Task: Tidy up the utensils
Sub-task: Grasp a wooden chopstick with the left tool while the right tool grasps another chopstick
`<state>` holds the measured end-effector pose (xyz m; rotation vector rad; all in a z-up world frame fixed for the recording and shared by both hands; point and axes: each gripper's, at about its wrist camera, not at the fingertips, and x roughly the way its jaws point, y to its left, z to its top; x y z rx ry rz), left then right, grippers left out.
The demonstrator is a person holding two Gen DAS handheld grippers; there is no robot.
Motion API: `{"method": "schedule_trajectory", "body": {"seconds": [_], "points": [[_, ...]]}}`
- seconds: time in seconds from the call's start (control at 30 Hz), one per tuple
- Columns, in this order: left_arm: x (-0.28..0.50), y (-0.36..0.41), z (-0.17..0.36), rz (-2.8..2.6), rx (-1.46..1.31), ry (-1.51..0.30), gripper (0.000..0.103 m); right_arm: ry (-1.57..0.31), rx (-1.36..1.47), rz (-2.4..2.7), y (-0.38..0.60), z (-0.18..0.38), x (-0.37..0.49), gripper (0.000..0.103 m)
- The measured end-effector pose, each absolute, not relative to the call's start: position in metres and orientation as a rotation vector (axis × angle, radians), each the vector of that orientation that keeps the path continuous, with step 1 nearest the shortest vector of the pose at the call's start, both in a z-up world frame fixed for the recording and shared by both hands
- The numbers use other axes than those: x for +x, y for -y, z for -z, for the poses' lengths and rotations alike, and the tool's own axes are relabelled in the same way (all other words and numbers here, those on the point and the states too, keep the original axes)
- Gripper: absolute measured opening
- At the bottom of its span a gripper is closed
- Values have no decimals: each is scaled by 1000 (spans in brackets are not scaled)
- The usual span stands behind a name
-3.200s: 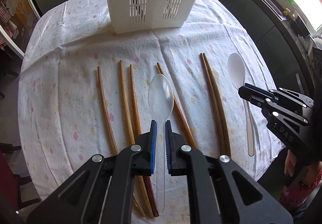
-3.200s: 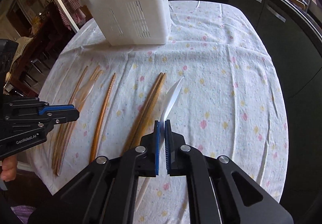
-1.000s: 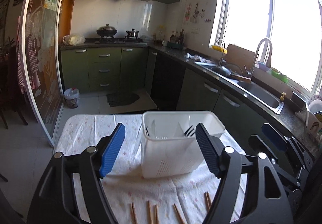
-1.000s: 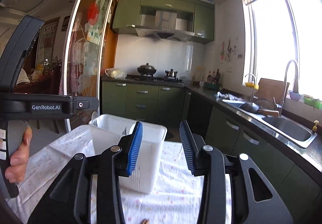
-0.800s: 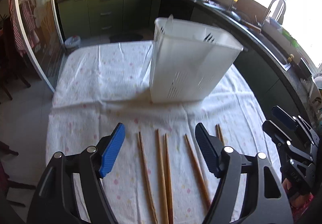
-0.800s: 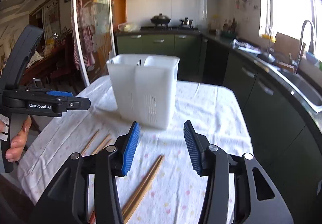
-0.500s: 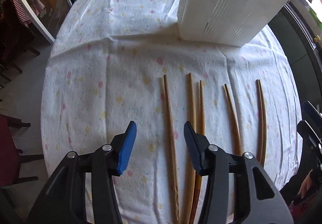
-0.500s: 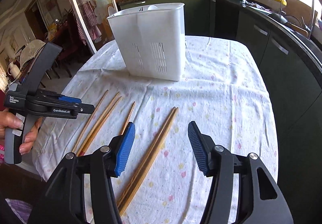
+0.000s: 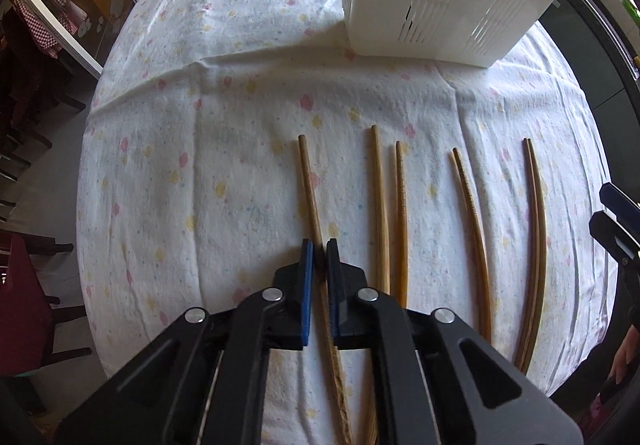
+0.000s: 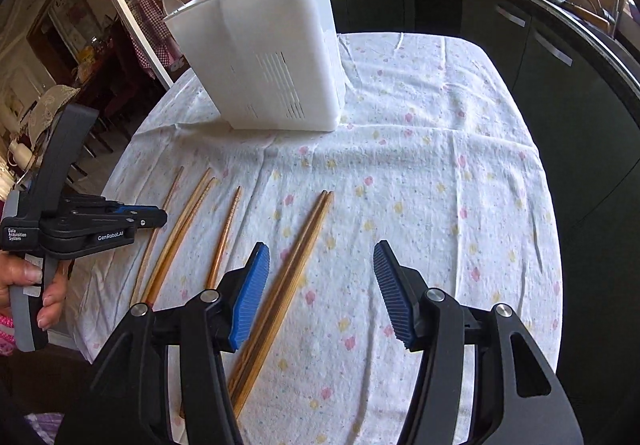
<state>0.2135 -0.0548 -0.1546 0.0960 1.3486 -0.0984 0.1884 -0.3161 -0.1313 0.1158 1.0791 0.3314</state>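
The left tool (image 9: 320,245) is closed on the leftmost chopstick (image 9: 309,185), whose near end is hidden beneath the tool body. The right tool (image 10: 322,261) is held wide open above the paired chopsticks (image 10: 300,249); their near ends are covered. The white utensil caddy (image 10: 264,65) stands on the desk (image 10: 440,185); its contents are barely visible.

Your left gripper (image 9: 320,247) and right gripper (image 10: 321,259) are matte black with ribbed blue pads (image 10: 250,291) and silver screws; white "GenRobot.AI" lettering marks the left one's side, gripped by your bare hand (image 10: 30,295).
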Motion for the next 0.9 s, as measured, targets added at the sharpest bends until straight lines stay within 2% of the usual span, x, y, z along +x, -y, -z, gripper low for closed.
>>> {"method": "schedule_trajectory", "body": {"seconds": [0.07, 0.33, 0.9], "points": [[219, 55, 156, 99, 103, -1352, 6, -1122, 137, -336, 314, 139, 198, 53], [216, 37, 158, 122, 115, -1327, 7, -1196, 140, -351, 293, 149, 212, 25], [213, 40, 159, 141, 145, -1304, 7, -1333, 112, -286, 266, 163, 216, 23]]}}
